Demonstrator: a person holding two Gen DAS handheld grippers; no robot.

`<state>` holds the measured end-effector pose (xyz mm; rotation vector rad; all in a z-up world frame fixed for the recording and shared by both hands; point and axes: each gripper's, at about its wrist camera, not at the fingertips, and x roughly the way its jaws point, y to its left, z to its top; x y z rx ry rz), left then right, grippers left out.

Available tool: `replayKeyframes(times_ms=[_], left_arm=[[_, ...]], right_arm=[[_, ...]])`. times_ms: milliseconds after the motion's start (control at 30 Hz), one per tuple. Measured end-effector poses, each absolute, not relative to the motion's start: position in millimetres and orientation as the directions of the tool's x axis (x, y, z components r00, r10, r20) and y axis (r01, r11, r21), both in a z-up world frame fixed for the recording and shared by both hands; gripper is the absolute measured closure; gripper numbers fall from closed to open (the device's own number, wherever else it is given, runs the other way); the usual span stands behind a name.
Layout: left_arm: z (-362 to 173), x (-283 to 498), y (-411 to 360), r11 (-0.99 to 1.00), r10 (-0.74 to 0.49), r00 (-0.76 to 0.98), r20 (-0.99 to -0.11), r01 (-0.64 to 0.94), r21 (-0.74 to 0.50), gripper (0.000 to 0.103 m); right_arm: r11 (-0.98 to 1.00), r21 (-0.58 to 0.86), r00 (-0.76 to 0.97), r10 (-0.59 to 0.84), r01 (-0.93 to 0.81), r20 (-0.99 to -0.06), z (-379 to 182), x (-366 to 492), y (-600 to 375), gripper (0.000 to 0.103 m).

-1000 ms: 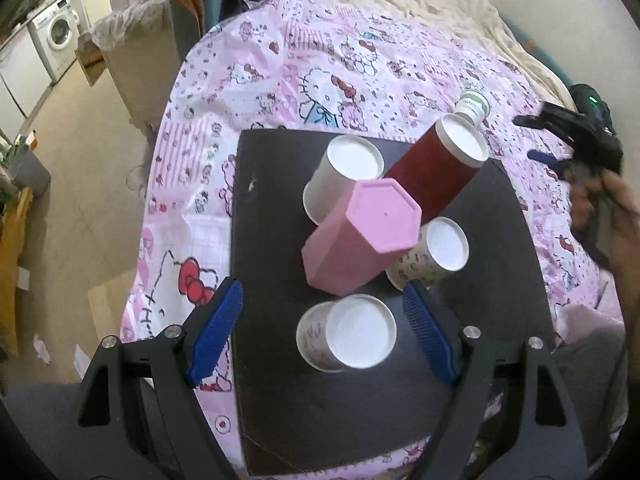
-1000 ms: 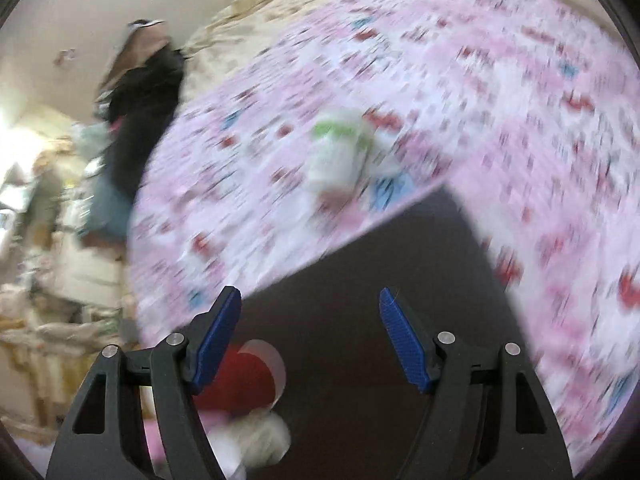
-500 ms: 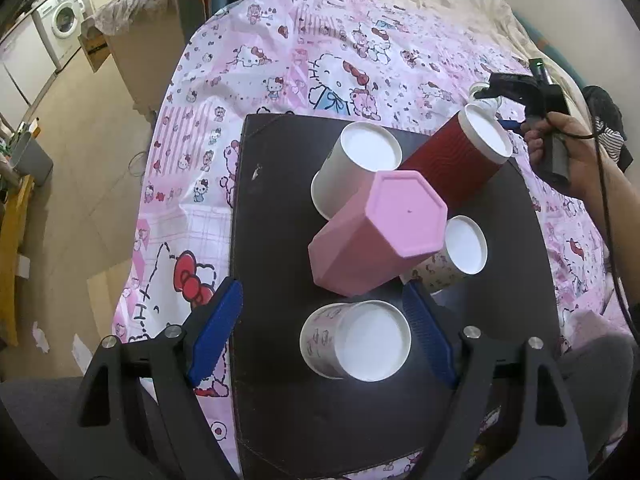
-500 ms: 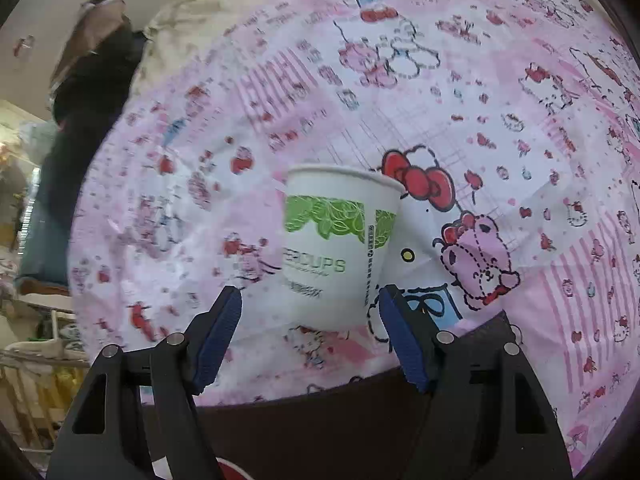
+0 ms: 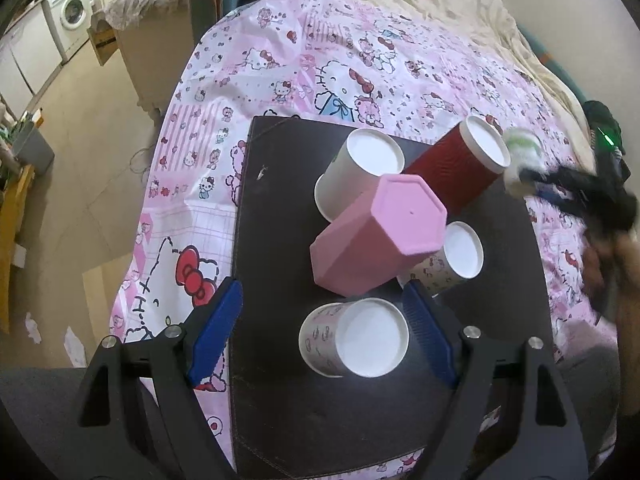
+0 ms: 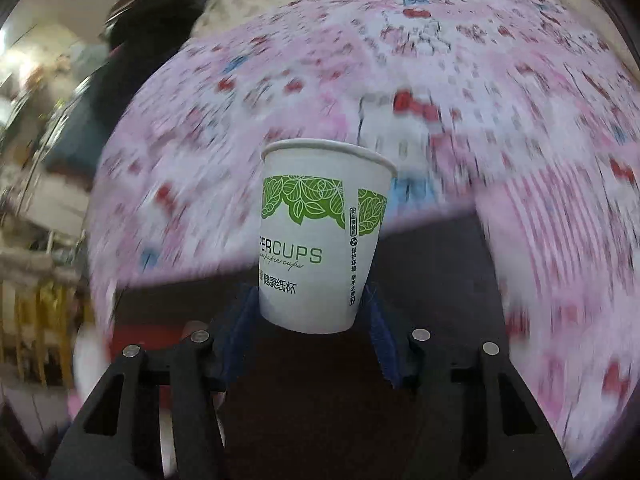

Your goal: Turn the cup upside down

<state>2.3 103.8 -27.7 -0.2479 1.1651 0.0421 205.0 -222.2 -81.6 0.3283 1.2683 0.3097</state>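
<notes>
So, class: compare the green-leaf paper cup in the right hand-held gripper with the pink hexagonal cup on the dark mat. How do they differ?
The green-leaf paper cup is round and white with printing; the pink hexagonal cup is six-sided and plain pink. The paper cup stands mouth up, while the pink cup is upside down, base up. The paper cup is clamped in the right hand-held gripper; the pink one rests ungripped on the dark mat. Both are cups.

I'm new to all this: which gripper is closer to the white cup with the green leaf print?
The right. The right gripper is shut on the green-leaf paper cup, gripping its lower part. The left gripper is apart from it, open around a patterned paper cup on the dark mat.
</notes>
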Motion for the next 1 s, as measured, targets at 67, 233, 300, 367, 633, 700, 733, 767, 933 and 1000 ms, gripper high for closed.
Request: replayKeyframes(times_ms=[67, 233, 300, 367, 633, 700, 733, 767, 933, 1000], left_arm=[[-27.2, -1.9, 101.3, 0.974, -0.091, 0.402, -0.911, -0.155, -0.165, 0.023], [-24.2, -13.2, 93.6, 0.981, -0.075, 0.418, -0.905, -0.131, -0.142, 0.023], [-23.5, -18.2, 89.3, 0.984, -0.078, 0.419, -0.904, -0.113, -0.137, 0.023], [-23.6, -22.7, 86.1, 0.985, -0.078, 0.424, -0.902, -0.108, -0.136, 0.023], [-29.8, -46.0, 83.5, 0.982, -0.082, 0.414, -0.907, -0.122, -0.144, 0.023], [-30.3, -51.3, 82.5, 0.980, -0.090, 0.411, -0.907, -0.125, -0.154, 0.023], [-30.0, -55.0, 80.5, 0.979, -0.097, 0.413, -0.906, -0.124, -0.161, 0.023], [-29.8, -57.6, 78.4, 0.979, -0.097, 0.412, -0.906, -0.122, -0.161, 0.023], [-27.2, -69.5, 59.1, 0.984, -0.110, 0.410, -0.905, -0.084, -0.157, 0.023], [-24.4, -73.0, 49.7, 0.985, -0.127, 0.412, -0.902, -0.057, -0.164, 0.023]], right_arm=[[0.898, 0.436, 0.251, 0.437, -0.064, -0.863, -73.7, 165.3, -218.6, 0.047], [0.851, 0.516, 0.187, 0.524, -0.095, -0.831, -63.5, 80.8, -206.9, 0.047], [0.831, 0.547, 0.151, 0.556, -0.097, -0.818, -64.8, 51.3, -200.3, 0.047], [0.811, 0.575, 0.103, 0.584, -0.108, -0.805, -71.6, 22.3, -189.3, 0.047], [0.792, 0.565, -0.008, 0.579, -0.232, -0.815, -101.2, -25.5, -134.3, 0.047], [0.776, 0.588, -0.017, 0.601, -0.230, -0.799, -102.9, -24.7, -130.1, 0.046], [0.771, 0.593, -0.019, 0.605, -0.231, -0.796, -103.6, -22.4, -127.9, 0.045], [0.771, 0.591, -0.018, 0.605, -0.238, -0.796, -103.2, -22.5, -126.4, 0.045], [0.744, 0.631, -0.024, 0.643, -0.220, -0.766, -103.5, -20.9, -127.4, 0.033], [0.746, 0.637, 0.004, 0.650, -0.196, -0.760, -99.7, -20.0, -138.6, 0.032]])
